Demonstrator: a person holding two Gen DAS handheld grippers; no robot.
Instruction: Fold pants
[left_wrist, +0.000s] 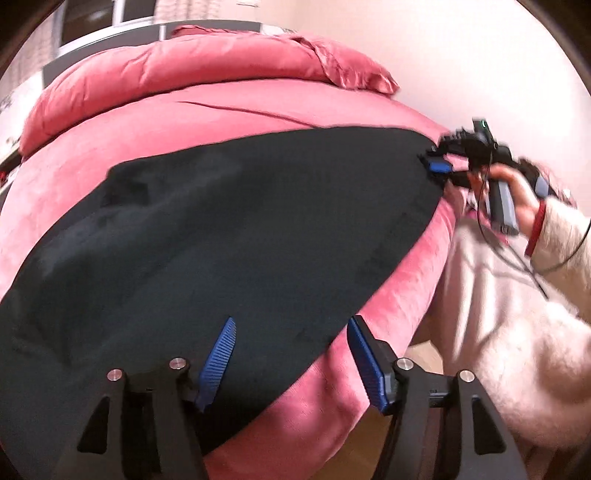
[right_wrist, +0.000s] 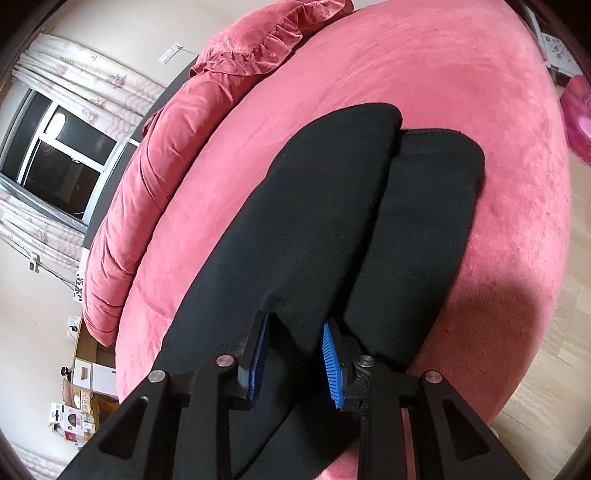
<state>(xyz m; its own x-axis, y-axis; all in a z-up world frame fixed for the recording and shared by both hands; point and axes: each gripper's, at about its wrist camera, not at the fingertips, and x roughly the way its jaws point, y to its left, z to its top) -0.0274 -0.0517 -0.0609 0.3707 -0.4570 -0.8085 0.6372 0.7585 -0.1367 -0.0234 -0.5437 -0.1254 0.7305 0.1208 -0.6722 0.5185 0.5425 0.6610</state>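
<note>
The left gripper (left_wrist: 291, 354) stands wide open over the near edge of the bed (left_wrist: 258, 107), its blue pads (left_wrist: 218, 363) clear of the cloth, with nothing between them. The right gripper (right_wrist: 295, 363) is partly open; a raised ridge of the black pants (right_wrist: 332, 221) sits between its pads (right_wrist: 332, 369), but I cannot tell whether they press on it. In the left wrist view the right gripper (left_wrist: 439, 166) meets the pants (left_wrist: 221, 229) at the bed's right edge, held by a hand (left_wrist: 517, 192) in a pale fuzzy sleeve (left_wrist: 561, 236). The pants lie spread along the near side of the bed, legs side by side. A pink quilt (right_wrist: 147, 192) and pillow (right_wrist: 266, 40) lie along the far edge.
</note>
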